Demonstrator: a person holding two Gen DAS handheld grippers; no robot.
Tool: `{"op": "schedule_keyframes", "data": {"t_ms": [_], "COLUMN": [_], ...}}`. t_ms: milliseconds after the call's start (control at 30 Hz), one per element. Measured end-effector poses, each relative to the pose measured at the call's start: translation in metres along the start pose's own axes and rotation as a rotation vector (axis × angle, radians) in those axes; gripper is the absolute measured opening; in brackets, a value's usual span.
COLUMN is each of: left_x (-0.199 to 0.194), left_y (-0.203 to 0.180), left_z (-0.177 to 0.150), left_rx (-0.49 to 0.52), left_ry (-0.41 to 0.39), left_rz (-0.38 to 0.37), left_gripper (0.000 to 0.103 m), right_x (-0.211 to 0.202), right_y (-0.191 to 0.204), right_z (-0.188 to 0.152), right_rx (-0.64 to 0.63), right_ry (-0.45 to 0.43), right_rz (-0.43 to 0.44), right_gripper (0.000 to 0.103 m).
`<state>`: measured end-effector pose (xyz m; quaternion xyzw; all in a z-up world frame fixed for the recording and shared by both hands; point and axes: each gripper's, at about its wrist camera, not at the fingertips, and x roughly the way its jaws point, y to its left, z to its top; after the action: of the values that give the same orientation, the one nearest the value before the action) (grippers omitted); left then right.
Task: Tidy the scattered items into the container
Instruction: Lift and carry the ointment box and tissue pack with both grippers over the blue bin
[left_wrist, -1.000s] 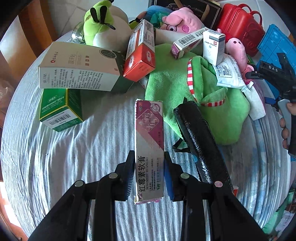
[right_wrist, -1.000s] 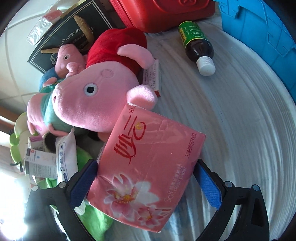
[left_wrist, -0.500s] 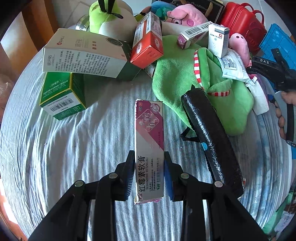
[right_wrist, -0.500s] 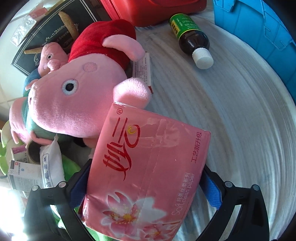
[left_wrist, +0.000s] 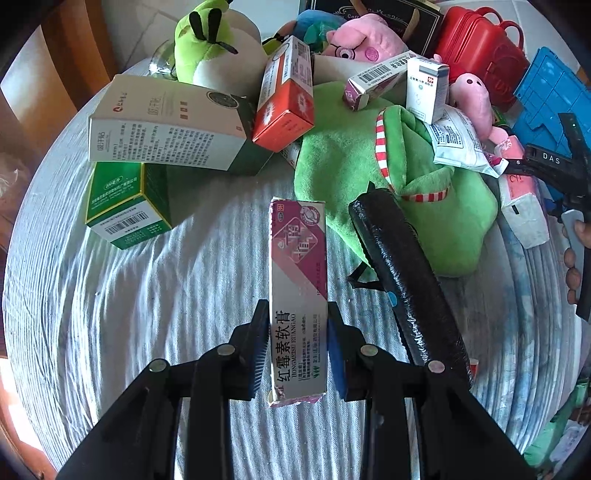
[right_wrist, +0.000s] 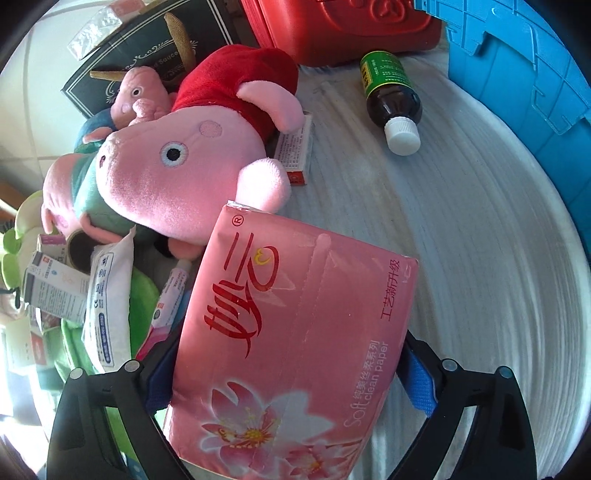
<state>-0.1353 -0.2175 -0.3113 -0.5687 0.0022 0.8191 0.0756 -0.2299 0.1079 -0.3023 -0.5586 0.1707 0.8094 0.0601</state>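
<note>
My left gripper (left_wrist: 297, 350) is shut on a long pink-and-white ointment box (left_wrist: 297, 266), held lengthwise above the striped cloth. My right gripper (right_wrist: 291, 373) straddles a pink tissue pack (right_wrist: 295, 314) with a flower print. Its jaws are closing and both pads touch the pack's sides. The blue container (right_wrist: 524, 66) stands at the far right of the table, also in the left wrist view as a blue container (left_wrist: 554, 96). There a hand (left_wrist: 572, 258) holds the right gripper's black body at the right edge.
A pink pig plush (right_wrist: 173, 166), a brown bottle (right_wrist: 391, 92) and a red case (right_wrist: 332, 26) lie beyond the pack. A green plush (left_wrist: 369, 166), a black roll (left_wrist: 406, 284), a white carton (left_wrist: 166, 133), a green box (left_wrist: 125, 206) and an orange box (left_wrist: 288, 103) crowd the table.
My right gripper has come down over the tissue pack, and its pads have closed in onto the pack's sides. The left gripper keeps its hold on the ointment box, almost still.
</note>
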Motion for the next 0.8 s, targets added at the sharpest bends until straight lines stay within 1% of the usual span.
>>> {"op": "schedule_keyframes", "data": {"t_ms": [133, 233, 267, 300, 333, 367, 400, 433, 467, 500, 533, 633, 667, 800], "left_x": [-0.010, -0.021, -0.025, -0.028, -0.026, -0.029, -0.032, -0.041, -0.047, -0.060, -0.060, -0.078, -0.082, -0.112], "left_y": [-0.005, -0.010, -0.012, -0.014, -0.021, -0.029, -0.051, -0.051, -0.056, -0.070, -0.069, -0.074, -0.076, -0.086], "left_z": [0.005, 0.009, 0.011, 0.021, 0.030, 0.032, 0.033, 0.023, 0.026, 0.030, 0.034, 0.026, 0.031, 0.033], "left_rx": [0.003, 0.006, 0.007, 0.008, 0.009, 0.010, 0.011, 0.012, 0.013, 0.014, 0.013, 0.004, 0.005, 0.010], "left_ry": [-0.013, -0.028, -0.034, -0.040, -0.046, -0.052, -0.059, -0.067, -0.075, -0.084, -0.094, -0.127, -0.139, -0.184], "left_rz": [0.005, 0.010, 0.012, 0.013, 0.017, 0.019, 0.021, 0.022, 0.024, 0.027, 0.028, 0.023, 0.025, 0.034], "left_gripper": [0.029, 0.029, 0.029, 0.029, 0.029, 0.029, 0.029, 0.029, 0.029, 0.029, 0.029, 0.029, 0.029, 0.029], "right_x": [-0.014, -0.027, -0.030, -0.034, -0.038, -0.044, -0.047, -0.058, -0.074, -0.080, -0.086, -0.107, -0.114, -0.149], "right_y": [-0.001, -0.001, -0.001, -0.003, -0.004, -0.003, 0.001, -0.008, -0.023, -0.024, -0.024, -0.024, -0.024, -0.029], "right_z": [-0.001, 0.001, 0.005, 0.000, -0.005, -0.006, -0.003, -0.011, -0.025, -0.026, -0.026, -0.030, -0.031, -0.037], "right_rx": [-0.009, -0.039, -0.049, -0.057, -0.067, -0.079, -0.091, -0.101, -0.111, -0.121, -0.132, -0.169, -0.180, -0.223], "right_ry": [0.000, -0.012, -0.017, -0.022, -0.027, -0.032, -0.037, -0.041, -0.045, -0.048, -0.051, -0.066, -0.073, -0.102], "right_rz": [0.015, 0.022, 0.026, 0.031, 0.035, 0.038, 0.041, 0.046, 0.051, 0.055, 0.057, 0.063, 0.064, 0.079], "right_gripper": [0.098, 0.098, 0.098, 0.098, 0.098, 0.098, 0.098, 0.098, 0.098, 0.098, 0.098, 0.098, 0.098, 0.098]}}
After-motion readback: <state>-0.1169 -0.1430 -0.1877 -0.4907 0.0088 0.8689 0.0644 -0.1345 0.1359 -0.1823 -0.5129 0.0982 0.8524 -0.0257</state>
